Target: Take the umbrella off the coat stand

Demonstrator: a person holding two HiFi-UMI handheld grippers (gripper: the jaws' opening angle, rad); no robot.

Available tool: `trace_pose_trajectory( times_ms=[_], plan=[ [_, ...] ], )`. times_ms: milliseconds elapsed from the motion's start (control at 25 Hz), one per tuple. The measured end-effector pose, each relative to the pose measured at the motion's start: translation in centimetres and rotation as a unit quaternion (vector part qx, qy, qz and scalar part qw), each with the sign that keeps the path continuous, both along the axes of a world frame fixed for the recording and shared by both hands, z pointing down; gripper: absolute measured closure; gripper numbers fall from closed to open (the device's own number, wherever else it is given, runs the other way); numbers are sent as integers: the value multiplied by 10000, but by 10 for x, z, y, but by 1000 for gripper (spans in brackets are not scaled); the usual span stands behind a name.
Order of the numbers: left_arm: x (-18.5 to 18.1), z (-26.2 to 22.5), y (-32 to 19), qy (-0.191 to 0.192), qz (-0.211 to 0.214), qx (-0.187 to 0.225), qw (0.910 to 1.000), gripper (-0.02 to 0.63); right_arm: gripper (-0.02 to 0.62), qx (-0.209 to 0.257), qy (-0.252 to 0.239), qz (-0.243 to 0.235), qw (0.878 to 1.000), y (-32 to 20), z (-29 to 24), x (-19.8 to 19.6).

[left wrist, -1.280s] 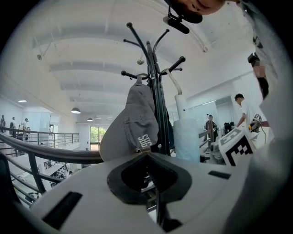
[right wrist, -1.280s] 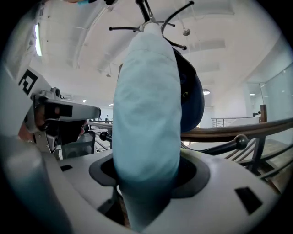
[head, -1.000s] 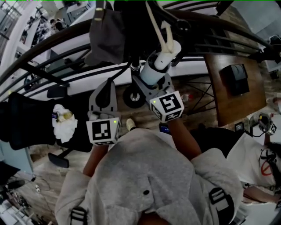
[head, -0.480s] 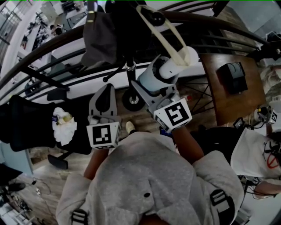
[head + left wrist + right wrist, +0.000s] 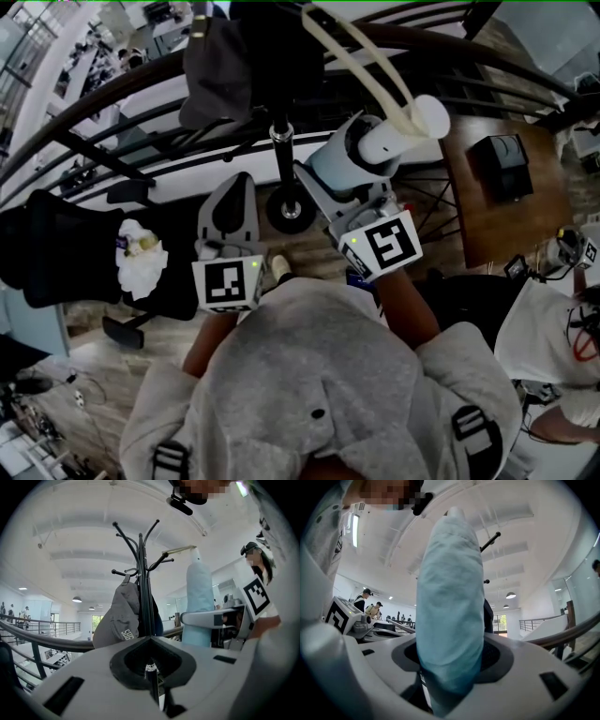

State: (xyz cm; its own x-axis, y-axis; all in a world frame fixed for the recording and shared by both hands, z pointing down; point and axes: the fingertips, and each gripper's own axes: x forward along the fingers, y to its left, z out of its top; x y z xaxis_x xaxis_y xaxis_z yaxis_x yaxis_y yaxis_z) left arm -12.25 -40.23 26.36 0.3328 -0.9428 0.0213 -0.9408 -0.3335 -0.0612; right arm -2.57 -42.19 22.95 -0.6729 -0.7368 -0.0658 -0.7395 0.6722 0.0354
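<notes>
Higher and further right than a second ago, the right gripper [image 5: 345, 176] clamps the folded pale-blue umbrella [image 5: 450, 597]. Its cream strap [image 5: 349, 61] seemingly still reaches the coat stand [image 5: 140, 573], so unhooking remains. The left gripper [image 5: 230, 187] is closed and empty.

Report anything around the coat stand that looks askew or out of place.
The folded umbrella, clamped in the right gripper, leans away from the coat stand. Its cream strap is pulled out straight toward the stand's hooks, apparently looped over one. The grey cap hangs normally.
</notes>
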Motion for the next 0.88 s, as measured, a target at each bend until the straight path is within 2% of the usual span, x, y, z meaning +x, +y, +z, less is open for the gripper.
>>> trace_pose_trajectory(
  times_ms=[120,280,400,560,880],
  plan=[
    [4,-2,5,34,11,12,10000,592,321,-21,-19,-56,10000,2,-2,0],
    [3,-2,19,4,12,-4,10000,592,321,172,-18,-139,9998,12,-18,-7],
    [12,0,24,5,31,-128,9999,592,321,213,-238,-204,9993,15,-33,-1],
    [21,2,22,8,14,-207,9998,592,321,176,-125,-199,9996,14,-27,12],
    [37,15,33,18,178,-192,9997,592,322,-332,-80,52,9994,41,15,49]
  ],
)
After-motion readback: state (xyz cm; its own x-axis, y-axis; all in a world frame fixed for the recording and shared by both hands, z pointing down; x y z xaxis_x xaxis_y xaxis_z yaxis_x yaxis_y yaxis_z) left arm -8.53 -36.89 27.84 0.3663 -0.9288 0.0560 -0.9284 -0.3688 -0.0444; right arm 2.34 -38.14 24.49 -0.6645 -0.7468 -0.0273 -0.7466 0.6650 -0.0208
